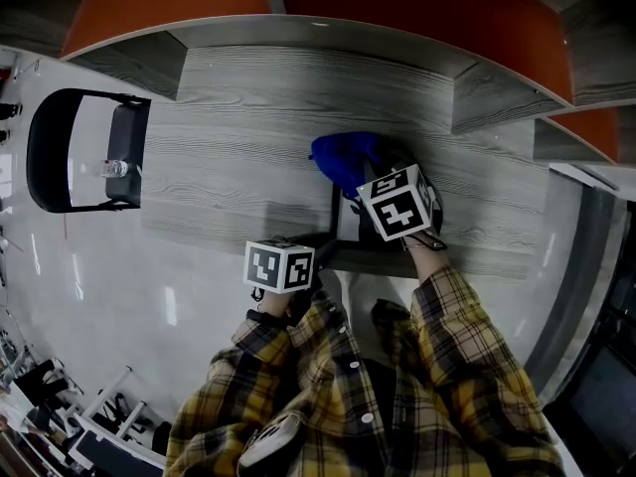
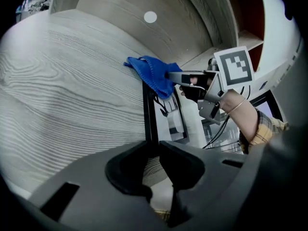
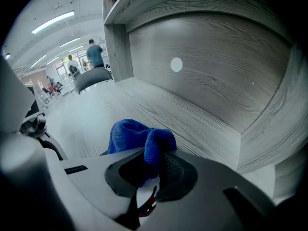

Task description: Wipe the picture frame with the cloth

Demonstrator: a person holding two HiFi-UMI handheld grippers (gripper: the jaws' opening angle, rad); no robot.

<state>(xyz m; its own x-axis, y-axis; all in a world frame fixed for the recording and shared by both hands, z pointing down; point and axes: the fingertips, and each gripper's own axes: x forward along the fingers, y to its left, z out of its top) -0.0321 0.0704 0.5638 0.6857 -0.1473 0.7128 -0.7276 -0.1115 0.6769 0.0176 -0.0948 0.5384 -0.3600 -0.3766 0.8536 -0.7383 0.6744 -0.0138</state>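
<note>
Pinching blue cloth (image 3: pixel 139 136), right hand-held gripper (image 3: pixel 153 163); left hand-held gripper (image 2: pixel 153 150) clamped on picture frame (image 2: pixel 148 114).

I see wide bare bench (image 1: pixel 229 157) left of the picture frame (image 2: pixel 148 114), while the back wall (image 3: pixel 207 76) and the overhead shelf (image 1: pixel 328 30) close the far side.

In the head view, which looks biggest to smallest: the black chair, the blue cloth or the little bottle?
1. black chair
2. blue cloth
3. bottle, clearly the smallest
This ranks looks only; their distances from the camera differ.
</note>
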